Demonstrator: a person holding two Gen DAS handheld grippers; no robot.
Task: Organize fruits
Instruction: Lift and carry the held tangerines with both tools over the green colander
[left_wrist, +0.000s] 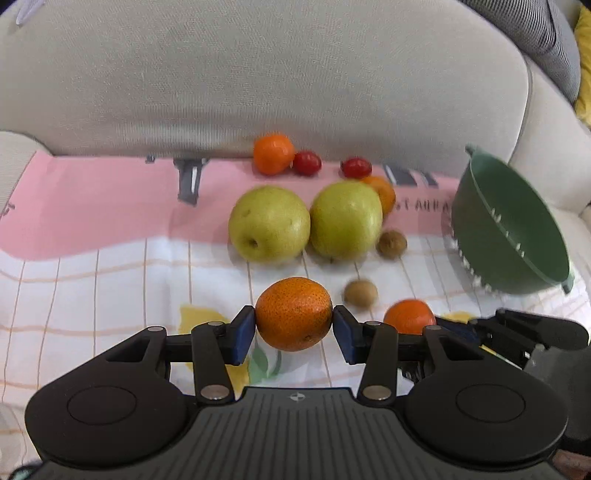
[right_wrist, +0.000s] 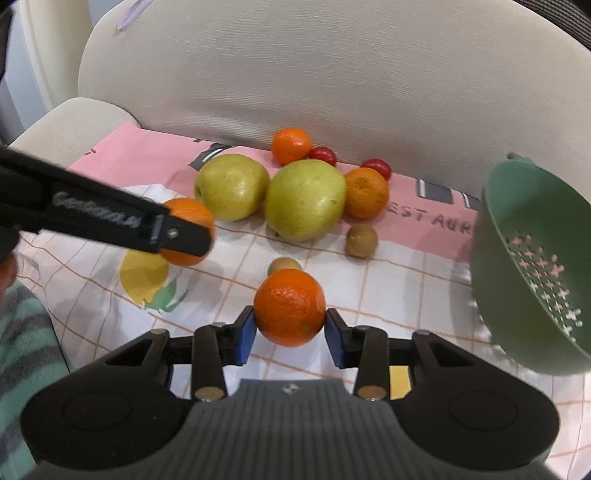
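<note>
My left gripper (left_wrist: 294, 326) is shut on an orange (left_wrist: 294, 313) and holds it above the cloth; the same orange (right_wrist: 186, 230) shows in the right wrist view behind the left gripper's finger. My right gripper (right_wrist: 289, 325) is shut on a second orange (right_wrist: 289, 307), also seen in the left wrist view (left_wrist: 409, 316). Two green apples (left_wrist: 269, 223) (left_wrist: 345, 219), two more oranges (left_wrist: 273, 153) (right_wrist: 365, 192), two cherry tomatoes (left_wrist: 306, 162) (left_wrist: 355, 167) and two kiwis (left_wrist: 391, 243) (left_wrist: 361, 293) lie on the cloth. A green colander (right_wrist: 532, 266) stands tilted at the right.
The fruit lies on a pink and white checked cloth (left_wrist: 110, 258) spread over a beige sofa seat. The sofa backrest (left_wrist: 258, 74) rises right behind the fruit. A striped sleeve (right_wrist: 22, 332) shows at the lower left of the right wrist view.
</note>
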